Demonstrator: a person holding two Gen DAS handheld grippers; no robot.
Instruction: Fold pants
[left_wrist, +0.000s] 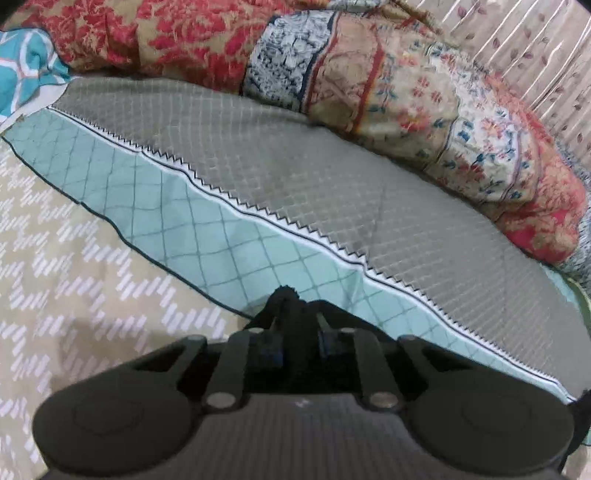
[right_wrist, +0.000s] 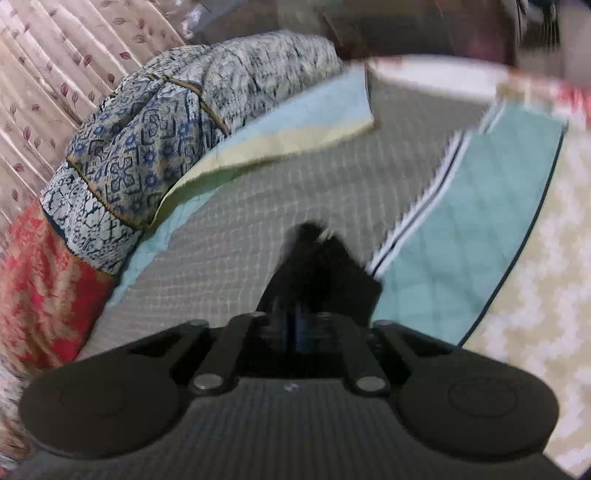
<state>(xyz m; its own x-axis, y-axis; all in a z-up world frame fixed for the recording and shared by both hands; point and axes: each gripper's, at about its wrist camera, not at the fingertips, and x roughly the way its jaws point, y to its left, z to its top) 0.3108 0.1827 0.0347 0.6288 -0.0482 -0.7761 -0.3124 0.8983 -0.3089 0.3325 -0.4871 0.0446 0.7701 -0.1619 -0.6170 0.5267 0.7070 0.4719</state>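
The pants are black cloth, and only small parts of them show. In the left wrist view a frayed black edge of the pants sticks up from the tip of my left gripper, whose fingers are pressed together on it. Another black scrap hangs at the right edge. In the right wrist view, which is blurred, my right gripper is shut, with a fold of the black pants bunched at its tip and draped to its right. Both grippers hover low over the bed.
A grey quilted bedspread with a teal band and zigzag trim lies under both grippers, beside a beige patterned sheet. A heaped patchwork quilt runs along the far side before a floral curtain. A pale blue and yellow cloth lies beside it.
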